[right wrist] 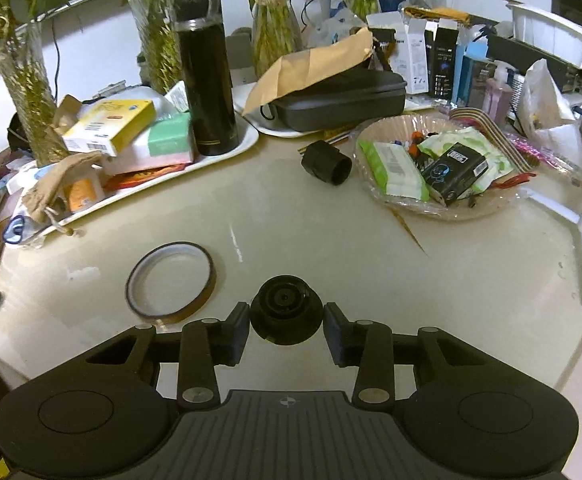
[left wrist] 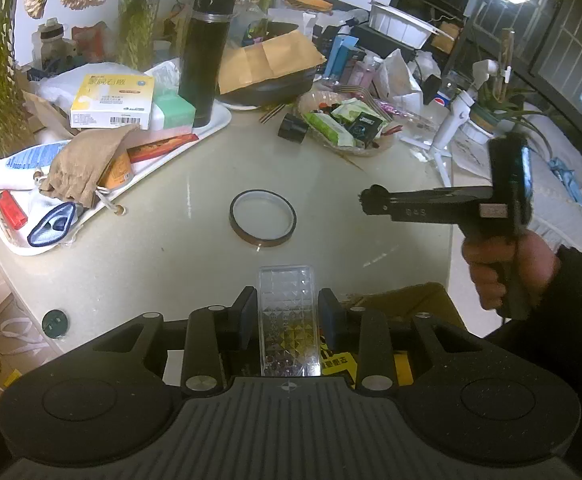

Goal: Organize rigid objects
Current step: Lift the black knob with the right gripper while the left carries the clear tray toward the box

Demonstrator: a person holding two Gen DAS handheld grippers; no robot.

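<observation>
Both claws are loaded, so the step in hand looks like carrying: two rigid pieces are held and each now needs a place.

On the left, the left claw (left wrist: 287, 312) is nearly closed, its pads pressing the long sides of a clear faceted plastic case (left wrist: 287, 320) that sticks out forward over the near edge of the counter (left wrist: 171, 240). Just ahead of it, lying flat on the bare counter, is one ring of amber tape (left wrist: 263, 218).

Further right, the right claw (right wrist: 287, 330) is closed down on a round black knob-like part (right wrist: 286, 309), gripped at its sides and apparently held just above the counter. In the left wrist view this claw is seen side-on, carried by a hand (left wrist: 503, 268) in a dark sleeve.

Counted: one clear case, one tape ring, one held black part, and one short black cylinder (right wrist: 327, 164) lying on its side beside the clear dish of packets (right wrist: 371, 136). Two white trays hold clutter at the back.

My judgement is that the next move calls for picking a free spot, probably beside the tape ring or on a tray, and lowering each piece squarely before letting go.
</observation>
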